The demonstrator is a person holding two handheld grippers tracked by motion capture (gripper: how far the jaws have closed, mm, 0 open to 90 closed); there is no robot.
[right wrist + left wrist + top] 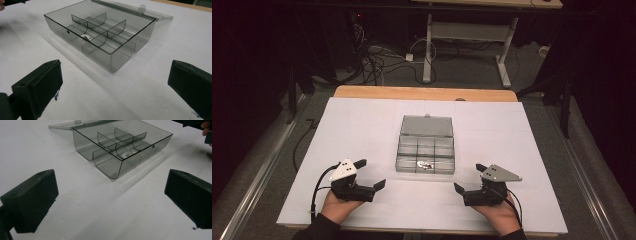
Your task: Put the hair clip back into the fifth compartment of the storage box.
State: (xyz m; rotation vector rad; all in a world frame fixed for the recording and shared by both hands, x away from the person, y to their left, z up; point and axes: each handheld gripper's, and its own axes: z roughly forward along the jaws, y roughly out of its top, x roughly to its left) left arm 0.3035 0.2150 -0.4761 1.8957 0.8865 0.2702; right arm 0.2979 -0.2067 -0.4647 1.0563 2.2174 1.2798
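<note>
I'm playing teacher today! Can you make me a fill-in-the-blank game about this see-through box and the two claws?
1. The lid of the clear box is ____.
2. Dividers split the box into ____ compartments.
3. The left claw and the right claw both have their jaws ____.
4. The small shiny metal thing lies in the ____ compartment of the row nearest the person.

Missing words: open; six; open; middle

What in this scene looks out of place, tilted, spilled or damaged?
Nothing stands out. The clear smoky plastic compartment box sits flat and square on the white table sheet, its lid open and lying flat behind it. Small metal pieces stay inside the middle front compartment. Both open grippers rest apart from it.
</note>
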